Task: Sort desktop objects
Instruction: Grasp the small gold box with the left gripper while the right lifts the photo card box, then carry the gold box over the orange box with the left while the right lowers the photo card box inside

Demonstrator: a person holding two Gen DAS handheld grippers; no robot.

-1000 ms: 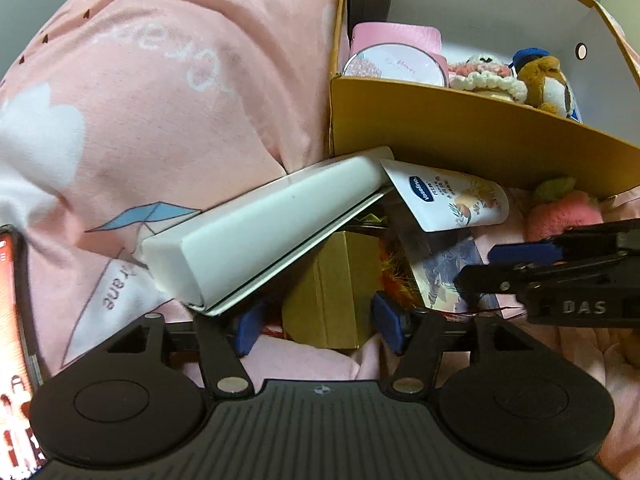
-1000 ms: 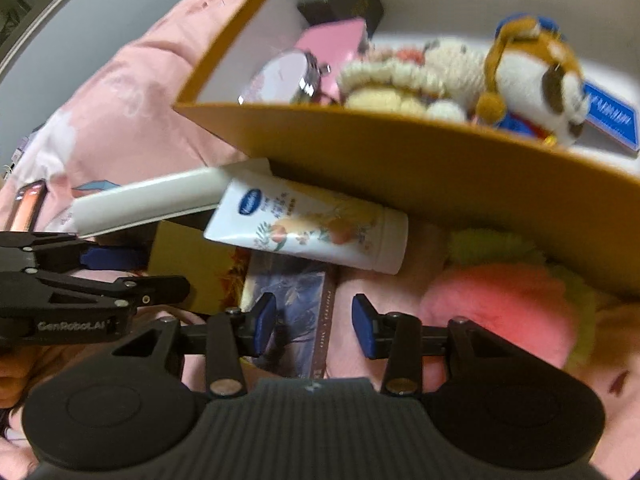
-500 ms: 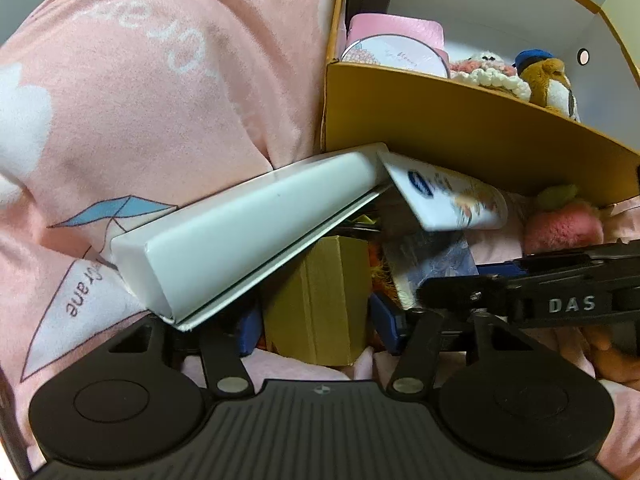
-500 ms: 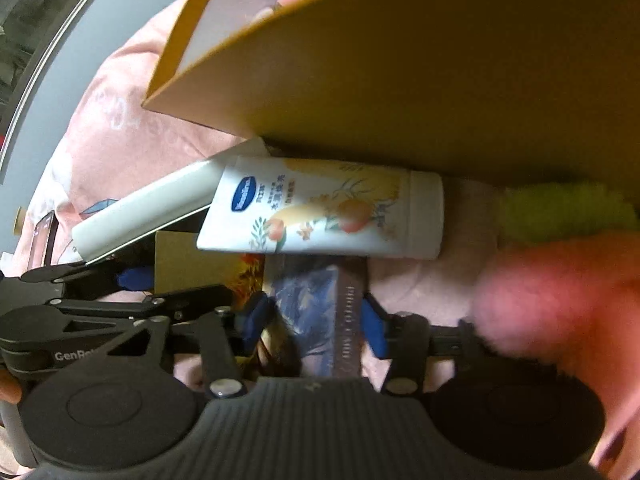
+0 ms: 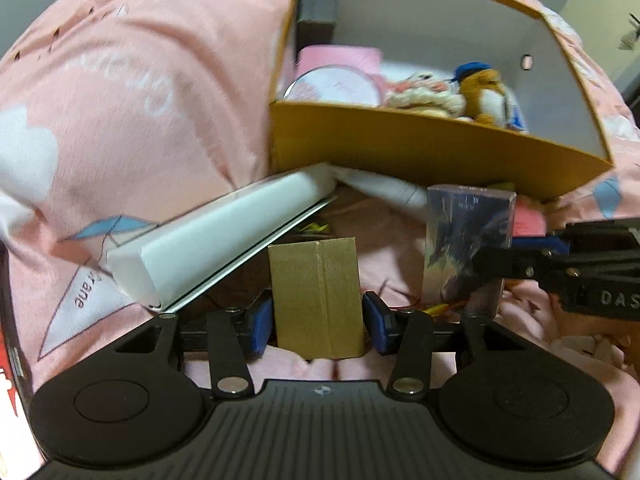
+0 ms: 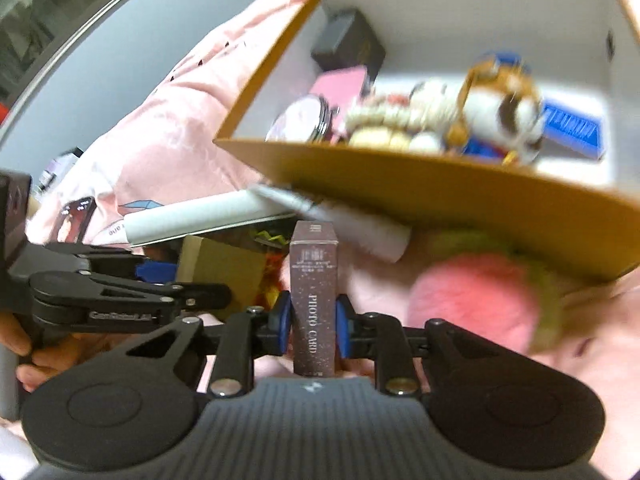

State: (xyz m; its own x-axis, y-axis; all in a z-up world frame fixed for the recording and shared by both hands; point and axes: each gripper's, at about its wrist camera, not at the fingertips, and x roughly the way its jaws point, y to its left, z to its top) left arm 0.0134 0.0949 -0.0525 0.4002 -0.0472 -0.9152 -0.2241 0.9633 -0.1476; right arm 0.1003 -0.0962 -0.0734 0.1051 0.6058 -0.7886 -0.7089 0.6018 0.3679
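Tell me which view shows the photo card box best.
Right wrist: the card box stands centred between the right gripper jaws, spine text readable. The left wrist view shows its printed front, blurred, partly behind that gripper.

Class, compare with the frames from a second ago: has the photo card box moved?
Yes. The photo card box lay flat below the cream tube; now it stands upright, clamped in the right gripper, lifted toward the orange storage box.

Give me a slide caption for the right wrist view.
Right tool clamps the photo card box upright before the orange storage box; left tool holds a cardboard box alongside.
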